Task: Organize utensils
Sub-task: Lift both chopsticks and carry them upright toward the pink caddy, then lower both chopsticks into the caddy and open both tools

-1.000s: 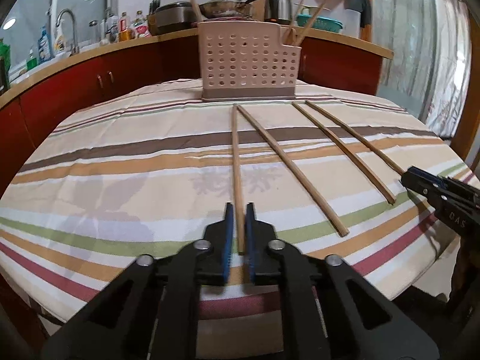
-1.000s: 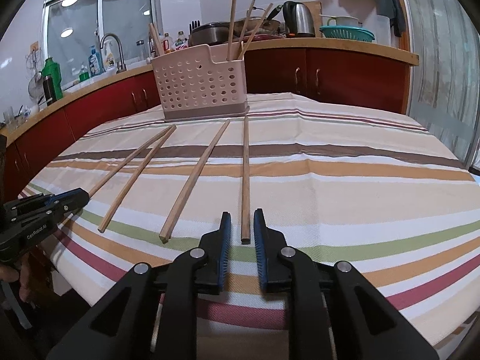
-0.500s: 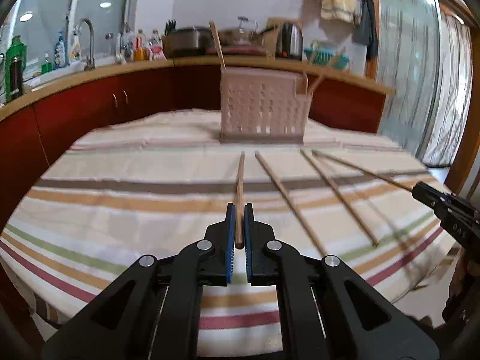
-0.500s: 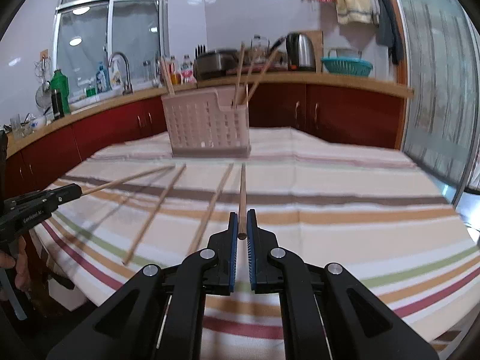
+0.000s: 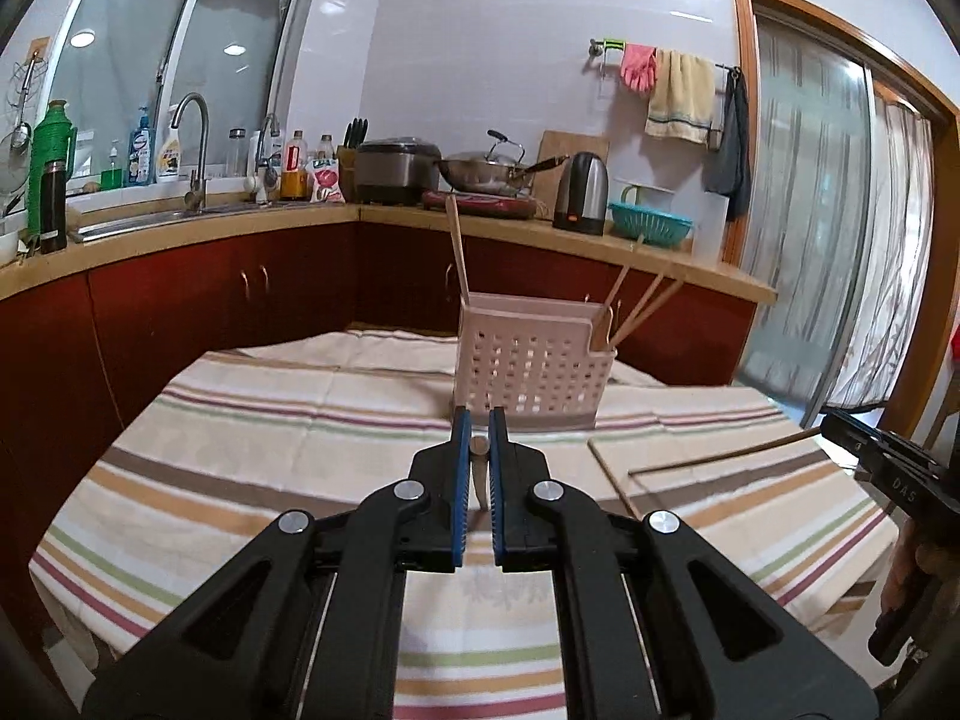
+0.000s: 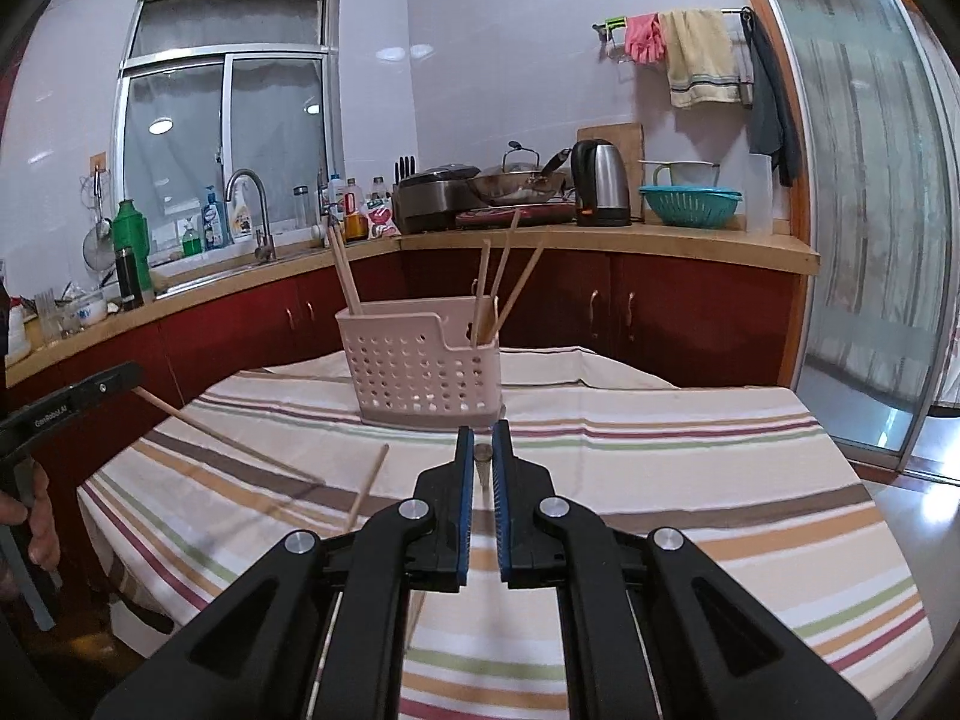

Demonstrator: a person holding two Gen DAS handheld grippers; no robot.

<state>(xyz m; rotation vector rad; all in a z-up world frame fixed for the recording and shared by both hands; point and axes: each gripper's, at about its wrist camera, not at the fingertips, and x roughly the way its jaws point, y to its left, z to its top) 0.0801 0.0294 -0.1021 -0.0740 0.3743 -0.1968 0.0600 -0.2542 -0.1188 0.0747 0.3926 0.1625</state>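
**Q:** Since each held chopstick points straight away from its own camera, how much of either one can be made out?

**A:** Very little from its own view. In the left wrist view only the round butt end of the left chopstick (image 5: 479, 445) shows between the blue pads, the shaft foreshortened behind it. The right chopstick (image 6: 483, 455) looks the same in the right wrist view. Each is clearer from the other side: the left one runs as a long stick from the left hand-held gripper (image 6: 129, 373), and the right one as a thin dark line from the right hand-held gripper (image 5: 831, 420).

**Q:** How do the jaws stand?

**A:** Both pairs are pressed nearly together, each pinching its chopstick near the butt end. Both sticks are held clear above the striped cloth.

**Q:** What else is cut off or unclear?

**A:** Two more chopsticks lie on the worktop (image 6: 690, 456). One (image 6: 367, 489) is partly hidden behind the right gripper's body; of the other (image 5: 612, 479) the near end also vanishes behind the gripper. The person shows only as fingers at the frame edges.

**Q:** Where is the holder, and what room is there?

**A:** The pink perforated utensil holder (image 6: 420, 369) stands at the far edge of the worktop, one chopstick leaning in its left part and three in the lower right compartment. Bare cloth lies open between the grippers and the holder; red cabinets (image 6: 690, 312) stand close behind it.
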